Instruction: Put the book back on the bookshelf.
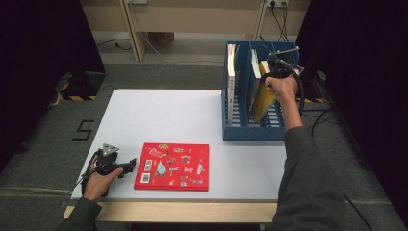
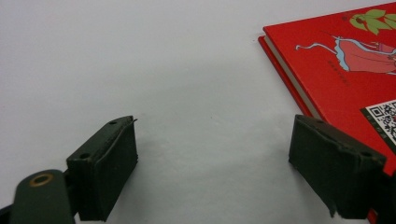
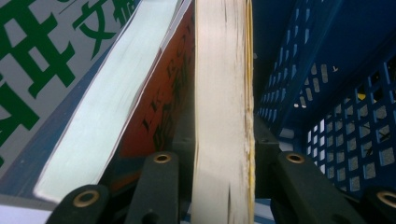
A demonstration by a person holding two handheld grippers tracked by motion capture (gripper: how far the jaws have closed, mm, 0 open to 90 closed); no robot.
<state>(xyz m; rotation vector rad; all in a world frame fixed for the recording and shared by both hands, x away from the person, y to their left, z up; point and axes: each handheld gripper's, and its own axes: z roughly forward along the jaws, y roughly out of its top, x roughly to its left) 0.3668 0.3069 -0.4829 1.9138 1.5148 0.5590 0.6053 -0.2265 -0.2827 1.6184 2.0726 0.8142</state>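
The right gripper is clamping its fingers on a yellow book, which is leaning tilted in the blue rack beside other books; its lower end is hidden behind the rack wall. The left gripper is resting on the white surface, fingers spread wide and holding nothing, just beside the red book, whose cover is cut off in the left gripper view.
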